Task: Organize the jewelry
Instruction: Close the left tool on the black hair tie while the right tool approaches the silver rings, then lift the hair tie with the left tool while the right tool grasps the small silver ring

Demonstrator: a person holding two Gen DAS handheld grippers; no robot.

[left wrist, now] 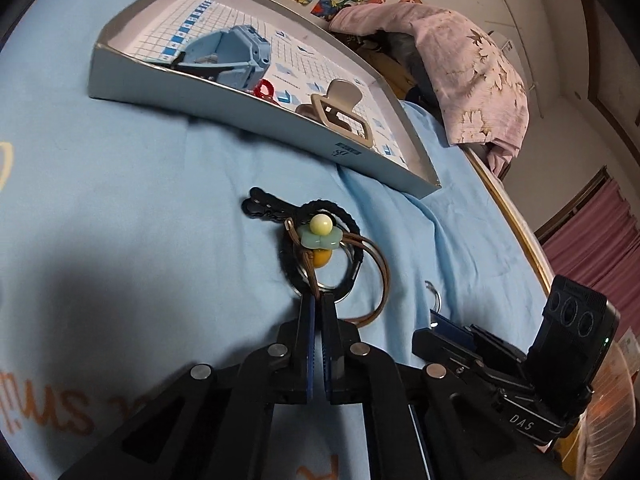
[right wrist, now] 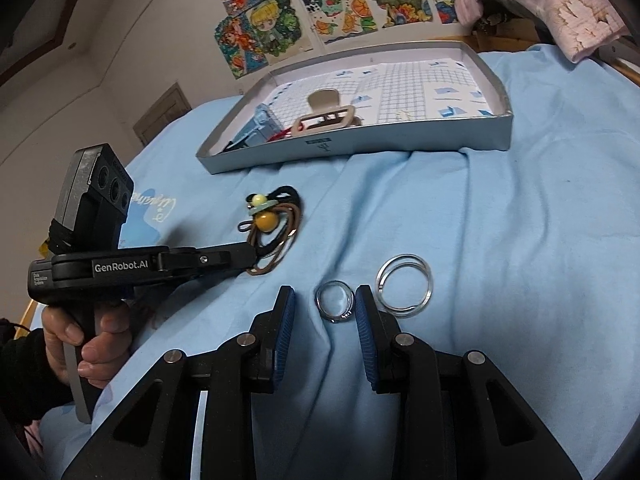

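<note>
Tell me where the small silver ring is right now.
In the right wrist view the small silver ring lies on the blue sheet between the open right claw fingers, left of the larger silver hoop.

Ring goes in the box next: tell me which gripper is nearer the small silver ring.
Right. The right gripper has the small silver ring between its open fingers; the left gripper is off to the side, at the hair ties.

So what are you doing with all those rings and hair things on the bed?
Tidying them into the grey tray, where a beige hair claw and blue watch already lie. The left gripper is pinched on the brown hair tie in the beaded tangle. The right gripper is open around a small silver ring; a bigger ring waits beside it.
</note>
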